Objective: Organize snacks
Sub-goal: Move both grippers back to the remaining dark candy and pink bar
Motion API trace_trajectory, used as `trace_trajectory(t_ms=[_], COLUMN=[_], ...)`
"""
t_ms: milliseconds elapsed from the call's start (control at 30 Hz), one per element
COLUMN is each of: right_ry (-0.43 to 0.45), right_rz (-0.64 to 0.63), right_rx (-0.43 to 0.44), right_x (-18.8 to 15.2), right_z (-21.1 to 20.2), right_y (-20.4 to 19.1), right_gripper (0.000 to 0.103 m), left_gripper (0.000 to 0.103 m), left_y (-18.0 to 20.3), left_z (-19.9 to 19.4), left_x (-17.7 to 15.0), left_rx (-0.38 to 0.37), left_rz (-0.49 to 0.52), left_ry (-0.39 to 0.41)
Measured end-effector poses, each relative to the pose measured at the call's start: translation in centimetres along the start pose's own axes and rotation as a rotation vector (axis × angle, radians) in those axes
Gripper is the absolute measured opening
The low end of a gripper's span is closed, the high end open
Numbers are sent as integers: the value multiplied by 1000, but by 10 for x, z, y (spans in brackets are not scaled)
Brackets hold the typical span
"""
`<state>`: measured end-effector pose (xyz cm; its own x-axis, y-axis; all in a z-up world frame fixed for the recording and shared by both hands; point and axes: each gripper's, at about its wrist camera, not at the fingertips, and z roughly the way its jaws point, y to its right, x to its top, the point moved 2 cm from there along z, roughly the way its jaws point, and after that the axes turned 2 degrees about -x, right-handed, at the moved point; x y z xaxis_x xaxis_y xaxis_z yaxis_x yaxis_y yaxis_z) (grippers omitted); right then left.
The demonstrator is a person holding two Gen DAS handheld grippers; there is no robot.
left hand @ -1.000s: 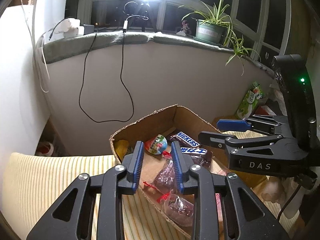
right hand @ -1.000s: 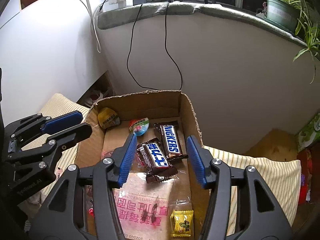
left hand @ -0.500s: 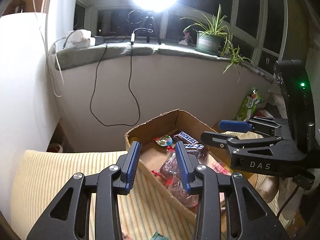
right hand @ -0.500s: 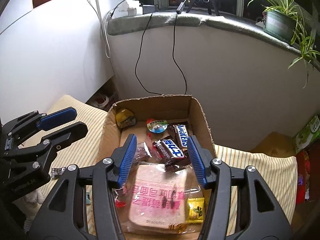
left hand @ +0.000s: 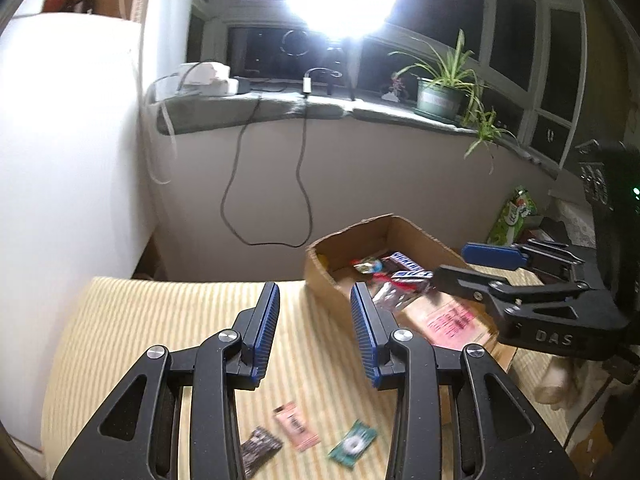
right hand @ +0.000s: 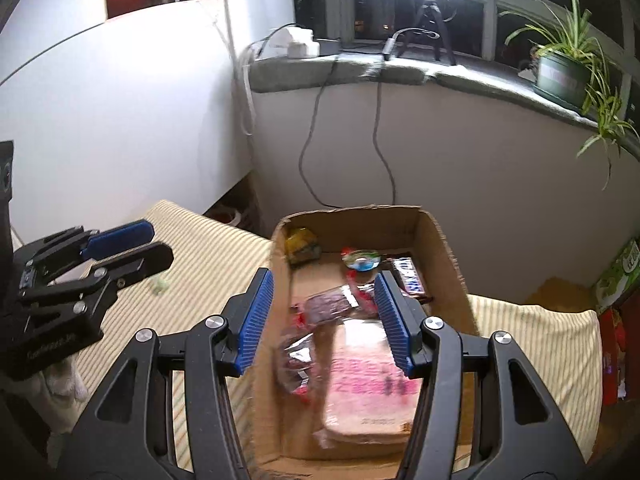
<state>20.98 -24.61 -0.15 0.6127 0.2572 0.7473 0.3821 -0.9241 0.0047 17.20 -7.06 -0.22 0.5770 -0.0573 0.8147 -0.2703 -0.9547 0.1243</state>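
A cardboard box (right hand: 448,248) (left hand: 320,268) on the striped cloth holds a pink bread pack (right hand: 368,380), a clear bag of dark snacks (right hand: 296,360), Snickers bars (right hand: 408,276), a round candy (right hand: 362,260) and a yellow packet (right hand: 302,242). Three small packets lie loose on the cloth: dark (left hand: 260,446), pink (left hand: 296,426), green (left hand: 352,446). My left gripper (left hand: 315,332) is open and empty above the cloth, left of the box. My right gripper (right hand: 324,320) is open and empty above the box.
The striped cloth (left hand: 140,320) covers the table up to a grey wall with a hanging cable (left hand: 304,184). A potted plant (left hand: 440,92) stands on the sill. A green bag (left hand: 516,212) and red boxes (right hand: 616,344) sit at the right.
Both grippers have pulled back and up from the box. The left one has swung left over the cloth, bringing the loose packets into view. Both stay open and empty.
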Motion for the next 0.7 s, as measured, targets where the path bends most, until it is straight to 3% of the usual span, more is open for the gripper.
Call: trace_trajectory(t_ms=[133, 167, 200, 267, 500, 700], right_ry=[-30, -36, -35, -21, -28, -80], right_rz=[-37, -45, -52, -61, -100, -169], right_rx=[23, 30, 37, 51, 146, 188], right_x=[-5, -7, -9, -14, -32, -59], right_z=[-4, -5, -7, -11, -15, 2], right_y=[-22, -28, -34, -43, -80, -116], right_gripper=[55, 59, 73, 85, 90, 90], left_gripper=[46, 48, 50, 52, 53, 53], left_y=[-24, -31, -39, -55, -97, -94], left_z=[-11, -13, -15, -18, -28, -29], left_x=[-11, -14, -17, -24, -58, -84], left_rx=[34, 43, 55, 77, 114, 83], left_rz=[-30, -40, -53, -80, -152, -132], left_ry=[-2, -5, -8, -16, -65, -114])
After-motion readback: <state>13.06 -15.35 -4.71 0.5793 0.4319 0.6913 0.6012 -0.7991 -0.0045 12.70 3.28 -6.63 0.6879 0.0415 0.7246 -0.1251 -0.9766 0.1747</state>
